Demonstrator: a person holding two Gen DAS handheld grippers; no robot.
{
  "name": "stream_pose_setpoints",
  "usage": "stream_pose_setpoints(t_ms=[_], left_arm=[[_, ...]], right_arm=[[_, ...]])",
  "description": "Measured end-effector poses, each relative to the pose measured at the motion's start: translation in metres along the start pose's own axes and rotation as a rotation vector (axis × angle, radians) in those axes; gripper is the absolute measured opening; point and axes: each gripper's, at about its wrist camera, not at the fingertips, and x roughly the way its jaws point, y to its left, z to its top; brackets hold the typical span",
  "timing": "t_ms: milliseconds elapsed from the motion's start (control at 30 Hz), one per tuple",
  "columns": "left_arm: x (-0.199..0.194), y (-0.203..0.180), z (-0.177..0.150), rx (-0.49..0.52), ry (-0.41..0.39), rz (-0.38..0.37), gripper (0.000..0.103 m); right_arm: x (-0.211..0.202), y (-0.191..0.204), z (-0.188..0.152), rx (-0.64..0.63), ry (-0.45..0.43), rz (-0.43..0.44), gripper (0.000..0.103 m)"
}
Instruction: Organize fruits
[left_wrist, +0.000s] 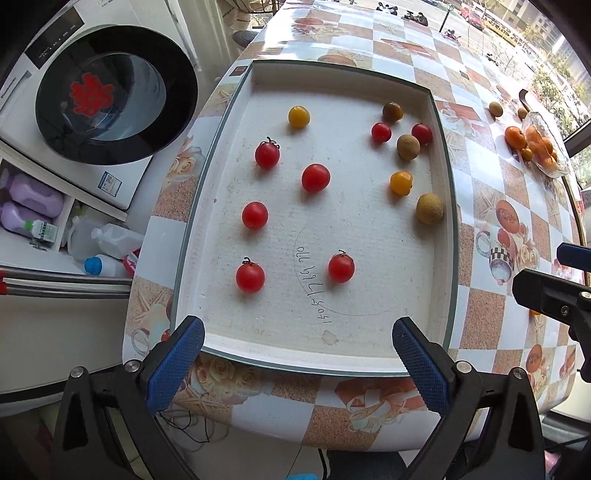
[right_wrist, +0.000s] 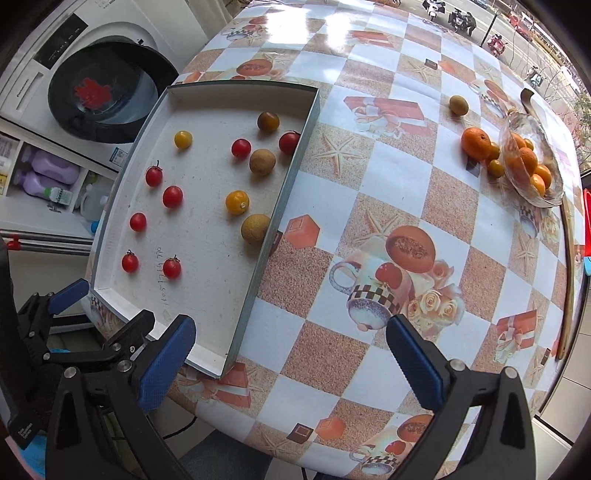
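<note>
A shallow white tray (left_wrist: 332, 354) (right_wrist: 236, 332) lies on the patterned table. In it are several red cherry tomatoes (left_wrist: 315, 177) (right_wrist: 172, 196), two yellow tomatoes (left_wrist: 401, 182) (right_wrist: 236, 202) and brown longans (left_wrist: 430, 208) (right_wrist: 255, 228). My left gripper (left_wrist: 298, 354) is open and empty, just above the tray's near rim. My right gripper (right_wrist: 291, 354) is open and empty over the table, right of the tray's near corner. A glass bowl of oranges (right_wrist: 532, 166) (left_wrist: 546, 147) stands far right, with loose oranges (right_wrist: 476, 142) and a longan (right_wrist: 458, 105) beside it.
A washing machine (left_wrist: 110, 92) (right_wrist: 99, 92) stands left of the table, with detergent bottles (left_wrist: 33, 206) on a shelf below. The table edge runs close under both grippers. The right gripper shows at the right edge of the left wrist view (left_wrist: 554, 295).
</note>
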Motion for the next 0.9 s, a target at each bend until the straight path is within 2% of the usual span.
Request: stream_pose_setpoints(t_ms=[600,900], left_arm=[[-0.024,-0.011,-0.003,0.105,0.021,0.008,0.102],[-0.032,-0.011,-0.007,0.111,0.030,0.009,0.102]], right_arm=[[-0.028,0.009,-0.017,0.014,-0.010,-0.038,0.103],[-0.033,0.013,-0.017,0.003,-0.017,-0.051,0.103]])
